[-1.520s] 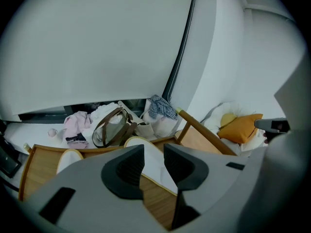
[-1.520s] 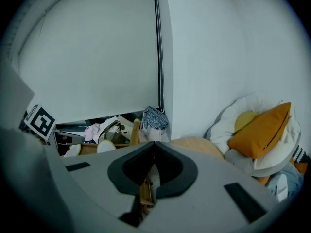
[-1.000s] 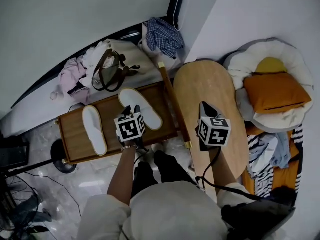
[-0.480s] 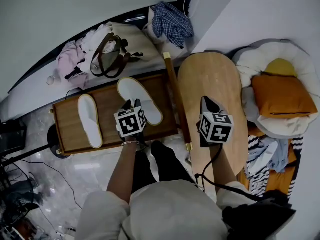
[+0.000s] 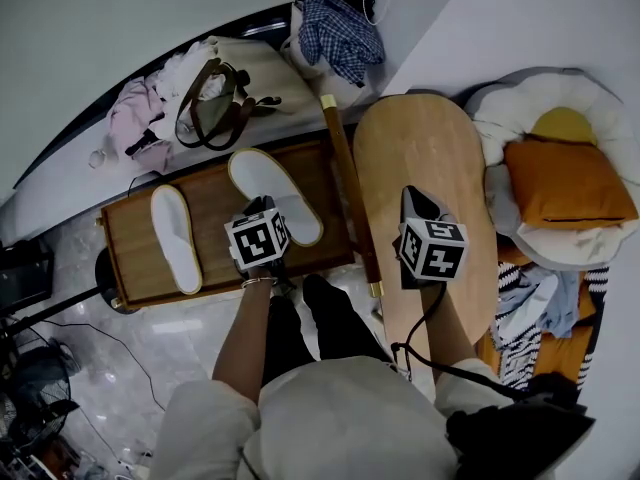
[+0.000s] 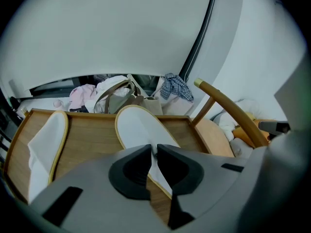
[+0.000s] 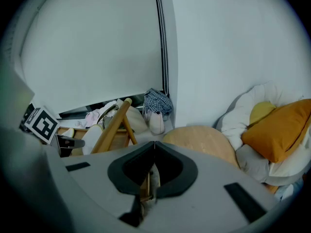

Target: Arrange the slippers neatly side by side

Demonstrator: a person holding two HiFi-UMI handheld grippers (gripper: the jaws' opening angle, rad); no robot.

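Left gripper (image 6: 155,147) pinched on near edge of angled slipper (image 6: 138,127), jaws just closed down to a narrow slit with white sole between them. Tilted steeply down over near rim of wooden tray (image 5: 215,223). Right gripper (image 7: 154,143) with jaw tips together, nothing between them, hovering above oval table (image 5: 425,158), just right of the tray's post. Angled slipper lying slantwise at right part of tray, toe toward far rim. Second slipper (image 5: 175,238) flat near left end, roughly square to the rim, well apart from the first (pair not lined up, bare wood between). Beyond far rim, on floor: handbag (image 5: 210,113) with brown straps, pink clothing (image 5: 130,118) beside it, checked shirt (image 5: 335,33) by the wall. Far right: orange cushion (image 5: 570,183) on a pale round pad.
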